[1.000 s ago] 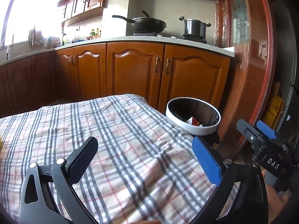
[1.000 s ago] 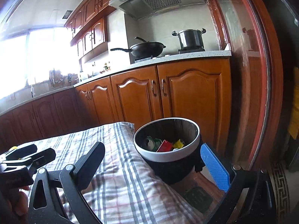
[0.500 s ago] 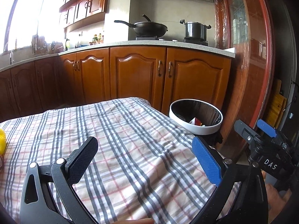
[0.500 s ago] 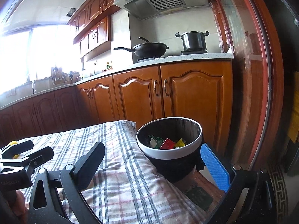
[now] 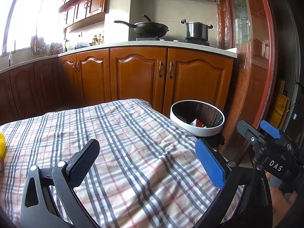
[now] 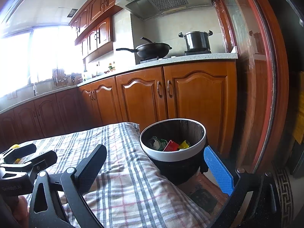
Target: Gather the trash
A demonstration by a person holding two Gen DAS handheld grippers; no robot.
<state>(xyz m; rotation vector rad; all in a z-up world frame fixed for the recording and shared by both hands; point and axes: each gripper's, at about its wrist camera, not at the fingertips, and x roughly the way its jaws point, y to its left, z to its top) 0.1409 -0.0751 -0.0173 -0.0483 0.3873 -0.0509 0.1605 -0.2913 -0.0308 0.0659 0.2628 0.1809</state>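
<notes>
A black bin with a white rim point(image 6: 172, 153) point(image 5: 197, 130) stands off the right end of the table and holds a green can, a red carton and yellow scraps point(image 6: 171, 144). My left gripper point(image 5: 147, 154) hangs open and empty over the plaid tablecloth point(image 5: 121, 144). Open and empty too, my right gripper point(image 6: 154, 157) is held beside the bin at the table's right end. A yellow object point(image 5: 2, 139) peeks in at the left edge of the left wrist view. The right gripper point(image 5: 266, 133) also shows at the left wrist view's right side.
Wooden kitchen cabinets point(image 5: 140, 76) run behind the table, with a wok point(image 5: 150, 28) and a pot point(image 5: 196, 30) on the stove. A red door frame point(image 6: 266, 87) stands right of the bin. The left gripper point(image 6: 28, 155) sits at the right wrist view's left edge.
Both grippers have pulled back and tilted up slightly, so the bin sits lower in view. A yellow object came into the left wrist view at its left edge.
</notes>
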